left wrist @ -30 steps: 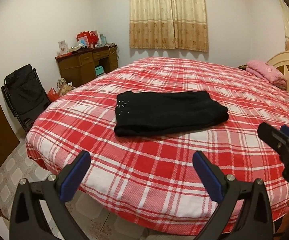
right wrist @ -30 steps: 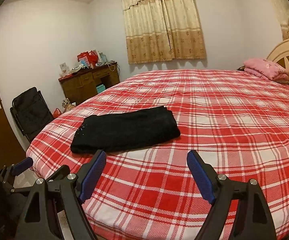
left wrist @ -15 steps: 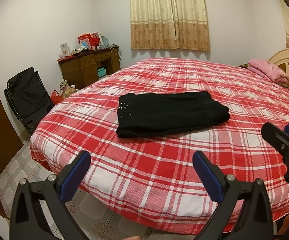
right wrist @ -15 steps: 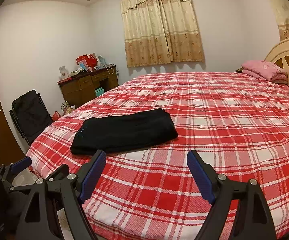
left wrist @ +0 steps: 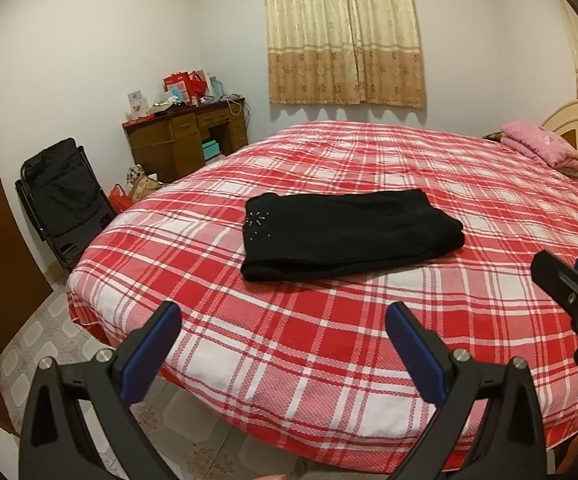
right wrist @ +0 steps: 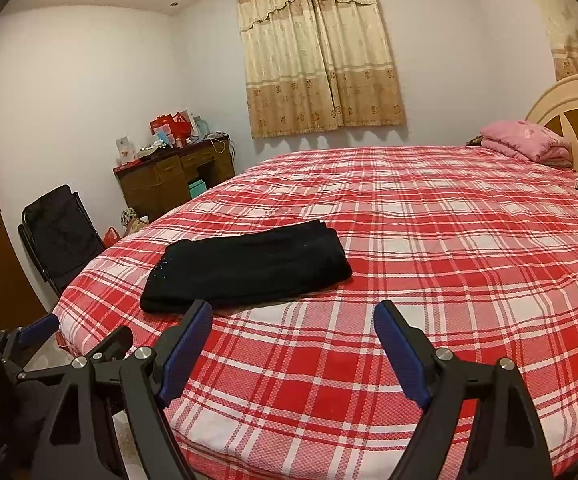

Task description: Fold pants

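Both the left gripper point(left wrist: 281, 332) and the right gripper point(right wrist: 293, 330) stand with jaws spread wide and nothing between them, above the near edge of the bed point(left wrist: 329, 360). The black pants point(left wrist: 349, 236) lie folded into a flat bundle well beyond both, toward the bed's left edge. Gripping only the top layer could, I judge, drag the fold open; the plaid bedspread point(right wrist: 449, 280) could get pinched too.
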Demonstrator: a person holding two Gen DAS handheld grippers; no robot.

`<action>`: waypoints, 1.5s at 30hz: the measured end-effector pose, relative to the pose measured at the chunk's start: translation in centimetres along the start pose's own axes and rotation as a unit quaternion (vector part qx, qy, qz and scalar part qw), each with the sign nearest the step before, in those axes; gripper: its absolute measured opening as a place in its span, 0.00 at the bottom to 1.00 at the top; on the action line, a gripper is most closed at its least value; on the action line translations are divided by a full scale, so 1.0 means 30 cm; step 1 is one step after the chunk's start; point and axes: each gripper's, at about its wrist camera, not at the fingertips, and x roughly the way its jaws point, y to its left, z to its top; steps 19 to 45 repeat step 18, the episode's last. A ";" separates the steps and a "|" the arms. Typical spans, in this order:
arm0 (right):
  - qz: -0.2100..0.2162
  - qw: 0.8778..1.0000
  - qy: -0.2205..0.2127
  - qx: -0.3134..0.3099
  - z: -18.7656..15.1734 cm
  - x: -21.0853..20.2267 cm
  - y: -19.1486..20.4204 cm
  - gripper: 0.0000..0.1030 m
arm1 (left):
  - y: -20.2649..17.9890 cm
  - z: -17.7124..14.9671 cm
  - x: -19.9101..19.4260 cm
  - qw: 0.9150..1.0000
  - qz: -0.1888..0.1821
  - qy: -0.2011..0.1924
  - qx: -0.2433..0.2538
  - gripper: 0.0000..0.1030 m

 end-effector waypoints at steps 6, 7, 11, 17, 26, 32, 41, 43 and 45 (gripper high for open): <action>-0.001 1.000 -0.001 -0.001 0.000 -0.001 0.001 0.82 | 0.002 0.001 0.005 1.000 0.002 0.005 -0.003 1.00; -0.001 1.000 -0.001 0.000 0.000 0.000 0.001 0.82 | 0.004 0.001 0.005 1.000 0.001 0.004 -0.004 1.00; 0.000 1.000 0.001 0.000 -0.005 0.000 0.002 0.82 | 0.001 0.001 -0.003 1.000 0.001 -0.012 0.003 1.00; 0.000 1.000 0.001 0.001 -0.007 0.000 0.001 0.82 | -0.008 0.003 -0.005 1.000 -0.003 -0.011 0.001 1.00; 0.000 1.000 0.001 0.001 -0.007 0.000 0.001 0.82 | -0.008 0.003 -0.003 1.000 -0.003 -0.009 0.000 1.00; 0.000 1.000 0.001 0.001 -0.007 0.000 0.001 0.82 | -0.008 0.003 -0.003 1.000 -0.003 -0.009 0.000 1.00; 0.000 1.000 0.001 0.001 -0.007 0.000 0.001 0.82 | -0.008 0.003 -0.003 1.000 -0.003 -0.009 0.000 1.00; 0.000 1.000 0.001 0.001 -0.007 0.000 0.001 0.82 | -0.008 0.003 -0.003 1.000 -0.003 -0.009 0.000 1.00; 0.000 1.000 0.001 0.001 -0.007 0.000 0.001 0.82 | -0.008 0.003 -0.003 1.000 -0.003 -0.009 0.000 1.00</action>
